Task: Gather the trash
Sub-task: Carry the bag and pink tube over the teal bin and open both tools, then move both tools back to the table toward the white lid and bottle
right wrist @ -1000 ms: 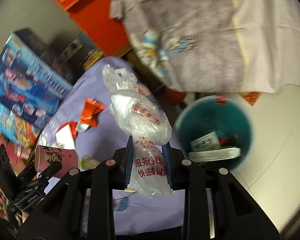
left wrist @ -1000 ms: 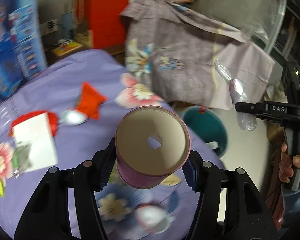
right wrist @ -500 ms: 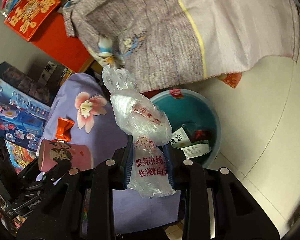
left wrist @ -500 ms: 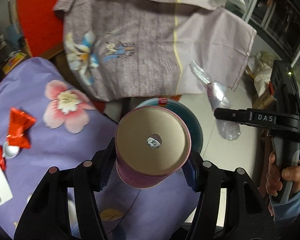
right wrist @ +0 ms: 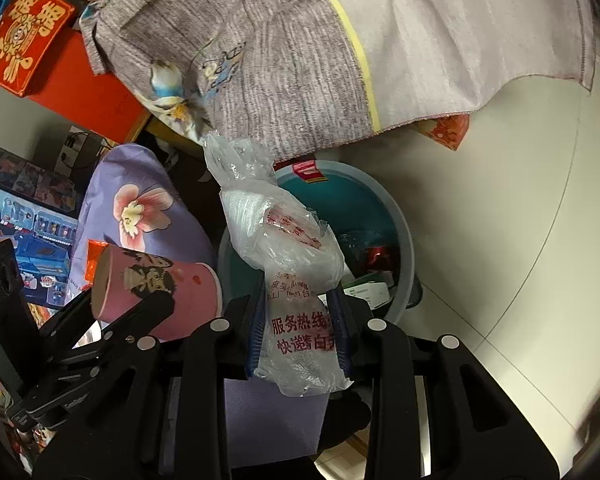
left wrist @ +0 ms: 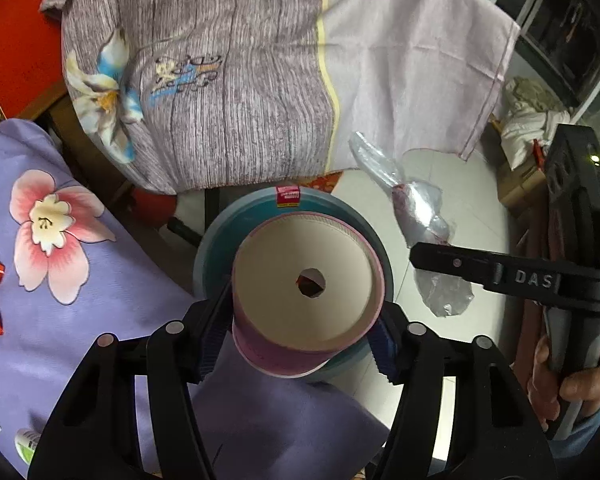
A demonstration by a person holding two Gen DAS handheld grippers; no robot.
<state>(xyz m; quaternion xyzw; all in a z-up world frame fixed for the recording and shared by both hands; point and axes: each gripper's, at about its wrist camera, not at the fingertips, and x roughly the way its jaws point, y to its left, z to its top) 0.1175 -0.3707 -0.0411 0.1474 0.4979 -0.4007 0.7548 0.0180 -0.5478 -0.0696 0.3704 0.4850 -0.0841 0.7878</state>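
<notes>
Two tools hover over the teal bin (right wrist: 404, 256): left tool (left wrist: 306, 332) clamps a pink cup (left wrist: 306, 292), right tool (right wrist: 298, 336) pinches a plastic bag (right wrist: 288, 272).

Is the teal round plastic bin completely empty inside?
No, the teal round plastic bin already holds printed paper packaging and a red wrapper.

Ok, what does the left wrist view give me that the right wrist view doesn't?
Left wrist only: the pink paper cup seen end-on with a hole in its base, held directly over the teal bin, and the person's hand on the right hand-held gripper.

Right wrist only: the bin's contents, paper and a red wrapper, and the printed side of the cup.

Both: the cup clamped in the left hand-held gripper, the clear plastic bag clamped in the right one, the bin, the purple floral cloth and the grey draped sheet.
</notes>
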